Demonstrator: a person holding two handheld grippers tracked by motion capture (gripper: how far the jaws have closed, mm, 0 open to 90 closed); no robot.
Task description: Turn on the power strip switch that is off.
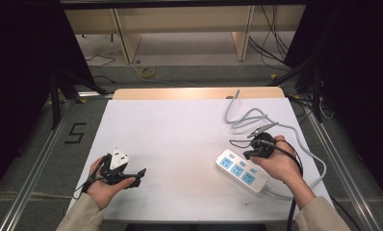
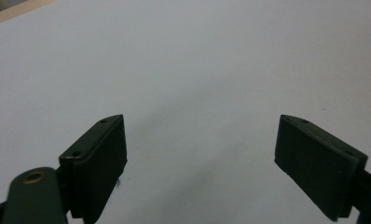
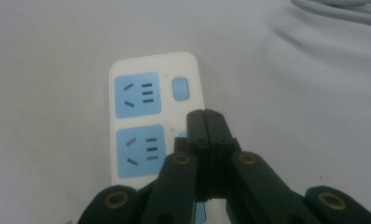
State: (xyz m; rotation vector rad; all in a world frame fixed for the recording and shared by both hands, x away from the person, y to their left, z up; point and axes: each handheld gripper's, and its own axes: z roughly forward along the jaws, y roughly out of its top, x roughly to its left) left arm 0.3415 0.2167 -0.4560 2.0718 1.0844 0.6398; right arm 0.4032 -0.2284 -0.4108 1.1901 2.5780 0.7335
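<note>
**Switch on strip being pressed, nothing plugged yet**

High view: the power strip (image 1: 241, 170) is seen on the white table (image 1: 180, 144), front right, under the right gripper (image 1: 248, 154). The left gripper (image 1: 140, 174) is held apart, w/o load.

Left gripper view: jaws are spread wide, nothing between.

Right gripper view: jaws are pressed together, tips resting by the 2nd switch of the strip. Probably the press is in progress; sockets are empty.

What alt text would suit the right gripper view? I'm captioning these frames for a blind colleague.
The right gripper, jaws shut together with nothing between them, hangs over a white power strip with blue socket faces, its tips by the strip's switch side. The strip lies on a white table, and a grey cable crosses the top right corner.
</note>
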